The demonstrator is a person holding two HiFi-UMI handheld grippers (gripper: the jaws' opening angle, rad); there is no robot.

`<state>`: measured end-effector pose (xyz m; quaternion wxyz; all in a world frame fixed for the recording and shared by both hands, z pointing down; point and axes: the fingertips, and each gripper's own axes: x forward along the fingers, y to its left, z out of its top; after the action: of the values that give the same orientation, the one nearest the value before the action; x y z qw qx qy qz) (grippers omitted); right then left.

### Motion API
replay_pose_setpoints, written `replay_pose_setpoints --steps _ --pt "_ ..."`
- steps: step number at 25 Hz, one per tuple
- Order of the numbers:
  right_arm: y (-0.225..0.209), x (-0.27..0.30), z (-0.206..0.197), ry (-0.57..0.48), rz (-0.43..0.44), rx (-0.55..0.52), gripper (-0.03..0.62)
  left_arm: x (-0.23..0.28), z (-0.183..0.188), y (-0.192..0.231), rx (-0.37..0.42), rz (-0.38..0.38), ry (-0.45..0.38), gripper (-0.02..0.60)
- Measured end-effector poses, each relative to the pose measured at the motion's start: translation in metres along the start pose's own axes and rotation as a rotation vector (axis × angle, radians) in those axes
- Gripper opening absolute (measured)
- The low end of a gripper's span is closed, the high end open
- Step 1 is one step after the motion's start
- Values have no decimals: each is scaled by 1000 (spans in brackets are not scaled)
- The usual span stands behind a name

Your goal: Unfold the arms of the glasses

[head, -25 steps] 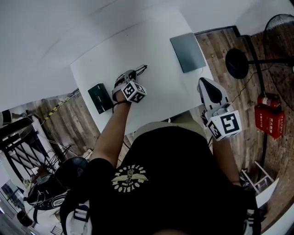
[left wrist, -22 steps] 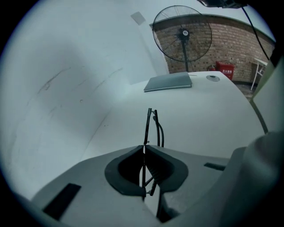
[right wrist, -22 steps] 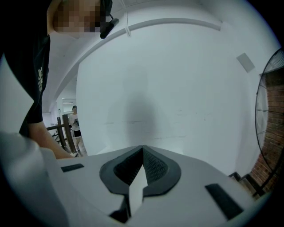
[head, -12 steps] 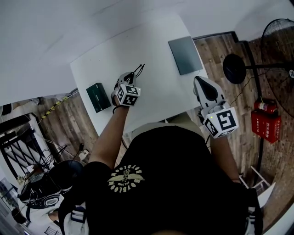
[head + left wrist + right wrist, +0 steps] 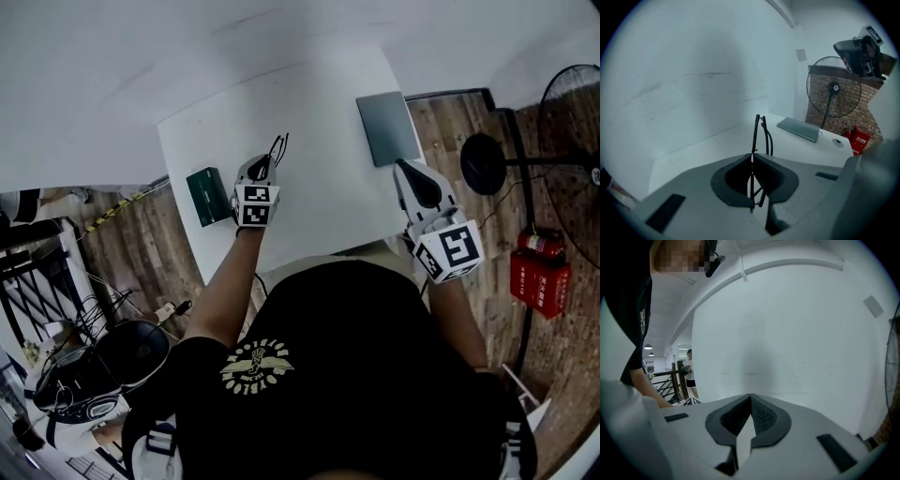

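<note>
Currently the left tongs point(image 5: 751, 156) are pinched almost shut on a pair of thin black wire-framed glasses point(image 5: 755, 134), with the pads pressing the frame edge-on. The glasses stand upright in the grip. Most of the frame juts out past the tips, and a short length runs back between the pads. One curved black arm point(image 5: 770, 140) lies close beside the frame, not swung out.

Head view: the left tongs are over the middle of the white rectangular table point(image 5: 319, 216), and the glasses point toward its far edge. Whether the glasses touch the table: cannot tell.

The right tongs point(image 5: 750, 397) are fully closed with nothing between them and are aimed at a blank white wall. They sit by the table's right edge, well apart from the glasses.

A dark green rectangular case point(image 5: 207, 196) lies just left of the left tongs. A flat grey rectangular slab point(image 5: 387, 128) lies at the far right corner.
</note>
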<state>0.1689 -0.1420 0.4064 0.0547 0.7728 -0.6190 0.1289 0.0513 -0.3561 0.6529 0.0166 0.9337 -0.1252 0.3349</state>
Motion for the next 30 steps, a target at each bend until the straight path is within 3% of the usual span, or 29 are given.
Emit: replay_pose_setpoints --steps 14,23,30 --pt "43 33 16 -23 174 -43 0 -72 63 19 -190 44 -234 20" --pt "58 57 33 -48 281 -58 0 -121 117 18 -197 76 -380 20" --pt "77 77 47 -57 355 -67 0 -157 140 22 -188 109 -446 20"
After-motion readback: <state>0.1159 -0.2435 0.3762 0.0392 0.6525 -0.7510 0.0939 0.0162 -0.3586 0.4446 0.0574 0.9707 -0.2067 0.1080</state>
